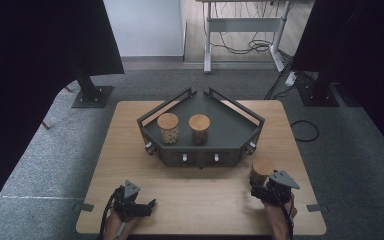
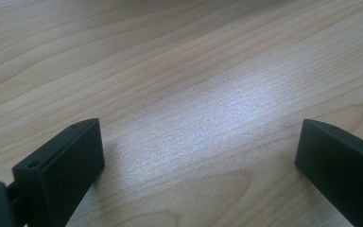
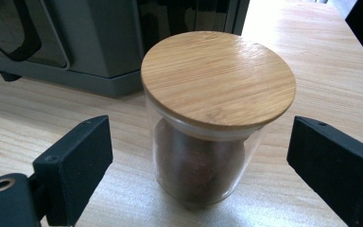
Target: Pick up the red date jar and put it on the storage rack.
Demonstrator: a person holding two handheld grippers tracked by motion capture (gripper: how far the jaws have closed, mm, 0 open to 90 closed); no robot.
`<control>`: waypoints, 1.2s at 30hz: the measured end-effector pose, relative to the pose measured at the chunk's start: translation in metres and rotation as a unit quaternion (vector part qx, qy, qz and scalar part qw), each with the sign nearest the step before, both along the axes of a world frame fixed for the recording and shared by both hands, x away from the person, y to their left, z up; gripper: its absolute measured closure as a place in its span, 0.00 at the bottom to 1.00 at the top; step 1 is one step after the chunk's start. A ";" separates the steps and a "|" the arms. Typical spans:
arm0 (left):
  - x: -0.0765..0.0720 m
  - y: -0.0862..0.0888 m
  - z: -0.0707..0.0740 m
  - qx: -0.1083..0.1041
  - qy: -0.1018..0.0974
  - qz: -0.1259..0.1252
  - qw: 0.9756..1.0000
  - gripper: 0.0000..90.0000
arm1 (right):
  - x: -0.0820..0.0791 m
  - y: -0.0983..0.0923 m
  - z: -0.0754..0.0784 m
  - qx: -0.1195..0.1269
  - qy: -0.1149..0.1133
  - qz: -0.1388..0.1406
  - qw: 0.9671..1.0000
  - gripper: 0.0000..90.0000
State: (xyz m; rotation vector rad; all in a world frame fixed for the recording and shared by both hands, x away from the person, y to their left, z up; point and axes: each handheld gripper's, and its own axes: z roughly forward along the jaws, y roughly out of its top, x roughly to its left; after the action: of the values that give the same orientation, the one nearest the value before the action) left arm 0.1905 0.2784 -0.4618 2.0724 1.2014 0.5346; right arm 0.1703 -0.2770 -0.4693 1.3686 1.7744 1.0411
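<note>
Resting at the near left of the table [image 1: 130, 135], the left gripper [image 1: 139, 207] sits low over bare wood with its jaws spread wide and nothing between them — idle, by the look of it. Farther in, at the middle, a dark grey tray [image 1: 240, 142] with raised rails holds two lidded jars, the left jar [image 1: 168, 128] filled with something pale and the middle jar [image 1: 199, 128] with something browner. At the near right, the right gripper [image 3: 198, 151] frames the third jar [image 3: 208, 137], which stands upright on the table just in front of the tray's corner. Its jaws stand wide on either side of the glass, with a clear gap to each pad, so the jar is bracketed but not gripped. The step in hand reads as the reach for this jar, probably to set it in the tray beside the other two. The next move likely calls for closing squarely on the glass below the wooden lid, then lifting high enough to clear the tray's rail. From above, the jar is blurred and partly covered by the gripper; its dark brown contents are hard to name, and its base is cut off in the right gripper view.
</note>
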 end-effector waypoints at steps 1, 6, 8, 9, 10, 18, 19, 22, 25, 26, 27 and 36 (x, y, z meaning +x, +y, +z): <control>0.000 0.000 0.000 0.000 0.000 0.000 1.000 0.02 | 0.002 0.000 0.000 0.000 -0.001 -0.001 1.000 0.08; 0.000 0.000 0.000 0.000 0.000 0.000 1.000 0.02 | 0.006 0.001 -0.001 -0.001 -0.002 0.000 1.000 0.08; 0.000 0.000 0.000 0.000 0.000 0.000 1.000 0.02 | 0.009 0.002 -0.001 -0.002 -0.003 0.001 1.000 0.08; 0.000 0.000 0.000 0.000 0.000 0.000 1.000 0.02 | 0.010 0.002 -0.001 -0.002 -0.003 0.001 1.000 0.08; 0.000 0.000 0.000 0.000 0.000 0.000 1.000 0.02 | 0.011 0.003 -0.001 -0.002 -0.004 0.001 1.000 0.08; 0.000 0.000 0.000 0.000 0.000 0.000 1.000 0.02 | 0.017 0.005 -0.001 -0.005 -0.004 -0.002 1.000 0.09; 0.000 0.000 0.000 0.000 0.000 0.000 1.000 0.02 | 0.018 0.005 -0.001 -0.004 -0.004 -0.002 1.000 0.09; 0.000 0.000 0.000 0.000 0.000 0.000 1.000 0.02 | 0.020 0.005 -0.001 -0.005 -0.004 -0.003 1.000 0.11; 0.000 0.000 0.000 0.000 0.000 0.000 1.000 0.02 | 0.021 0.005 -0.001 -0.005 -0.005 -0.006 1.000 0.12; 0.000 0.000 0.000 0.000 0.000 0.000 1.000 0.02 | 0.022 0.005 -0.001 -0.004 -0.004 -0.007 1.000 0.13; 0.000 0.000 0.000 0.000 0.000 0.000 1.000 0.02 | 0.022 0.005 -0.001 -0.004 -0.004 -0.007 1.000 0.14; 0.000 0.000 0.000 0.000 0.000 0.000 1.000 0.02 | 0.024 0.004 -0.002 0.006 -0.005 -0.006 1.000 0.23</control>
State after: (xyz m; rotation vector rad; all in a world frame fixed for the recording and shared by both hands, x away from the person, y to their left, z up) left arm 0.1903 0.2785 -0.4618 2.0726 1.2017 0.5346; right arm 0.1945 -0.2733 -0.4712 1.3762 1.7532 1.0524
